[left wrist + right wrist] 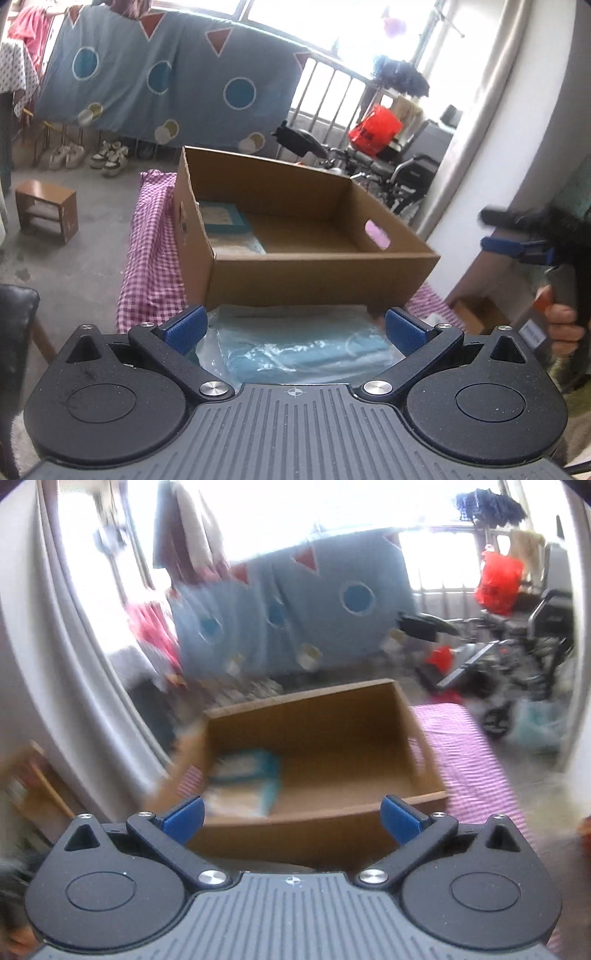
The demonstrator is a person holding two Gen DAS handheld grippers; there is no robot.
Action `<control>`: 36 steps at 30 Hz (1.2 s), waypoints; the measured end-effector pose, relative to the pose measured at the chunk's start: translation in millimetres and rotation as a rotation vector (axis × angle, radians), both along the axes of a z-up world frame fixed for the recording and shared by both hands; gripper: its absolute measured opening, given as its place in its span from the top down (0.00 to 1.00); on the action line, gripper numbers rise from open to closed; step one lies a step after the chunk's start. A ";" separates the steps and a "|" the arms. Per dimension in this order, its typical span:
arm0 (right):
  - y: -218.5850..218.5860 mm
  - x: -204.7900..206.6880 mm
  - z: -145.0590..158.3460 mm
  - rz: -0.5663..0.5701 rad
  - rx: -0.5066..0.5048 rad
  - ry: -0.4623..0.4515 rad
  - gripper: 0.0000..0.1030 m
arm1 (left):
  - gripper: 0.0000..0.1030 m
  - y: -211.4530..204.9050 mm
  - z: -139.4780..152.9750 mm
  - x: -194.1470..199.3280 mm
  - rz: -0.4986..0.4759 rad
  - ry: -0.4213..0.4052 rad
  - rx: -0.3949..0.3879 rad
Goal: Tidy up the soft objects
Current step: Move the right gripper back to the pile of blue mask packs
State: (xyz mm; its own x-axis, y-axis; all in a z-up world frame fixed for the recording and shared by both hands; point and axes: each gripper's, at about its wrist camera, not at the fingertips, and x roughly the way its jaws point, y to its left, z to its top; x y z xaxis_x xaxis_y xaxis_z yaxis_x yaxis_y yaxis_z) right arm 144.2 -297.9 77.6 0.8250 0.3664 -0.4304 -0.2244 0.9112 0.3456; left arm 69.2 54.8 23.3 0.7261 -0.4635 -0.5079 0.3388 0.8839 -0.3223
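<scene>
Progress: the cardboard box (295,236) stands on a table covered in pink checked cloth (151,236). At least one teal packaged soft item (221,218) already lies inside, against the box's left wall in the left wrist view; the remaining floor of the box is bare. Judged from this, the task is partly done.

Left gripper (293,328): jaws spread wide, one at each side of a plastic-wrapped teal package (295,350) that lies just in front of the box's near wall. Whether the pads press on the wrapper cannot be told — the item still has to go into the box.

Right gripper (291,821): jaws fully apart, nothing between them, pointed at the box from above its near wall. That view is motion-blurred.

Surroundings: a blue patterned sheet (166,81) hung along the window railing, shoes (110,155) on the floor, a small wooden stool (46,210), a wheelchair (402,173) and an orange bag (373,129) behind the box. The near wall of the box is the only obstruction — the package must clear it
</scene>
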 end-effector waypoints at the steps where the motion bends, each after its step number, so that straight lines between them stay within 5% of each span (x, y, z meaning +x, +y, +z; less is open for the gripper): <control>1: -5.0 -4.2 -3.2 0.004 0.055 -0.003 0.00 | 0.00 -3.9 -3.2 0.4 0.006 0.008 0.027; 5: -10.7 -3.9 -29.9 0.045 0.172 0.095 0.01 | 0.00 -14.6 -18.1 8.7 0.036 0.069 0.127; 7: -5.2 -0.5 -48.7 0.052 0.203 0.169 0.10 | 0.00 -16.1 -25.5 13.3 0.052 0.102 0.140; 11: 5.1 5.1 -70.8 0.073 0.232 0.289 0.30 | 0.03 -10.8 -34.6 19.2 0.057 0.159 0.084; 22: 20.8 6.7 -110.9 0.134 0.351 0.538 0.46 | 0.23 2.9 -45.0 30.1 0.097 0.224 0.014; 31: 24.9 10.2 -113.7 0.090 0.353 0.551 0.47 | 0.23 12.6 -57.9 44.7 0.067 0.318 -0.059; 36: 26.1 11.9 -106.7 0.083 0.297 0.520 0.47 | 0.23 13.0 -50.2 42.3 0.038 0.301 -0.131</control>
